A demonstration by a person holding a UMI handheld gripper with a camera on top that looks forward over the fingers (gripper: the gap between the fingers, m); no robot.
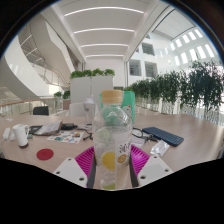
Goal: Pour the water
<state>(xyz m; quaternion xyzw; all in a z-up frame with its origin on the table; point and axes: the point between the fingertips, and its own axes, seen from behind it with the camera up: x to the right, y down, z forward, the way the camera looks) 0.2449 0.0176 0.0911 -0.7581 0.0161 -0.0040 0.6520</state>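
Note:
A clear plastic bottle point(113, 130) with a yellow-green cap and a label showing lemon slices stands upright between my fingers. My gripper point(113, 160) holds it by the lower body, the pink pads point(85, 158) pressing on both sides. The bottle is lifted in front of the table. A white cup point(21, 135) stands on the table far to the left, beyond the fingers.
The wooden table point(185, 128) carries a red coaster point(45, 154), papers and a magazine point(66, 136), glasses and a dark phone or case point(163, 136) to the right. White planters with green plants point(92, 82) stand behind; a railing and atrium lie beyond.

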